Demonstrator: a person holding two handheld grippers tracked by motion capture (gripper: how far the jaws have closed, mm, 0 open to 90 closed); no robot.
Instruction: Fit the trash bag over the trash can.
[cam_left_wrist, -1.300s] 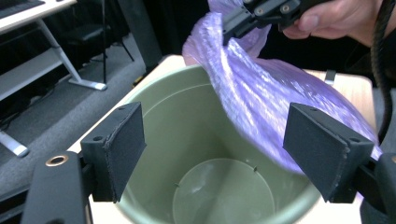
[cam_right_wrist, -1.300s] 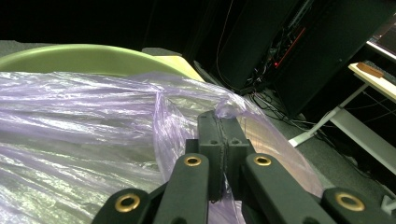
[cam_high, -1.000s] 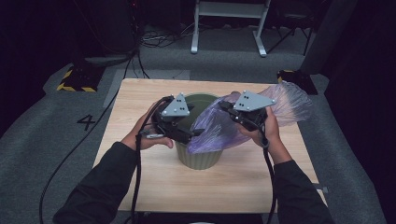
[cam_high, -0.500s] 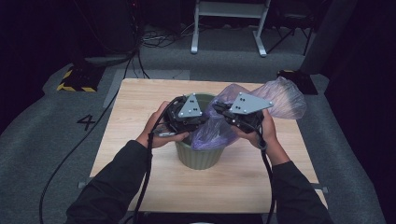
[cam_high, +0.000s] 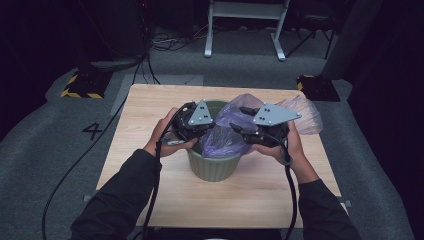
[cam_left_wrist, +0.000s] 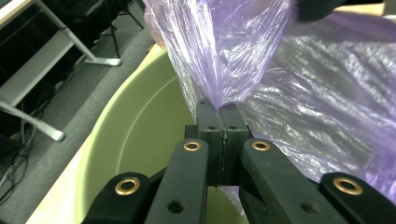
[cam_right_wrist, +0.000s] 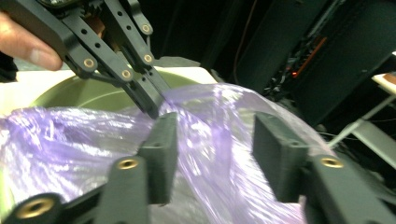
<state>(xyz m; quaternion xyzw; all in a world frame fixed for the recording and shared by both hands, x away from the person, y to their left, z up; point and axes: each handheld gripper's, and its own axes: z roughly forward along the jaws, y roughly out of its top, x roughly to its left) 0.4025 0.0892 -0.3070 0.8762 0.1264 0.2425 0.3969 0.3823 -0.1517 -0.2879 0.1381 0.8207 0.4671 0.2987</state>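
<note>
A pale green bucket (cam_high: 215, 167) stands mid-table with a thin purple plastic bag (cam_high: 225, 140) hanging into it and spilling over its right rim. My left gripper (cam_high: 214, 129) reaches over the bucket's left rim. Its jaws have just closed, and in the left gripper view they (cam_left_wrist: 219, 109) are shut on a gathered fold of the bag (cam_left_wrist: 243, 51) above the bucket's inside wall (cam_left_wrist: 135, 135). My right gripper (cam_high: 238, 119) faces it from the right. Its jaws (cam_right_wrist: 215, 126) have just been opening and stand apart, with bag film (cam_right_wrist: 70, 149) between them, not pinched.
The wooden table (cam_high: 150, 105) has bare room around the bucket. The bag's loose end (cam_high: 305, 115) lies at the right edge. On the grey floor are a painted 4 (cam_high: 92, 131), a yellow-black block (cam_high: 80, 85), cables and a white frame (cam_high: 245, 20).
The left gripper moved right from the bucket's left side to the bag and shut on it. The right gripper's jaws, shut on the bag before, have opened.
</note>
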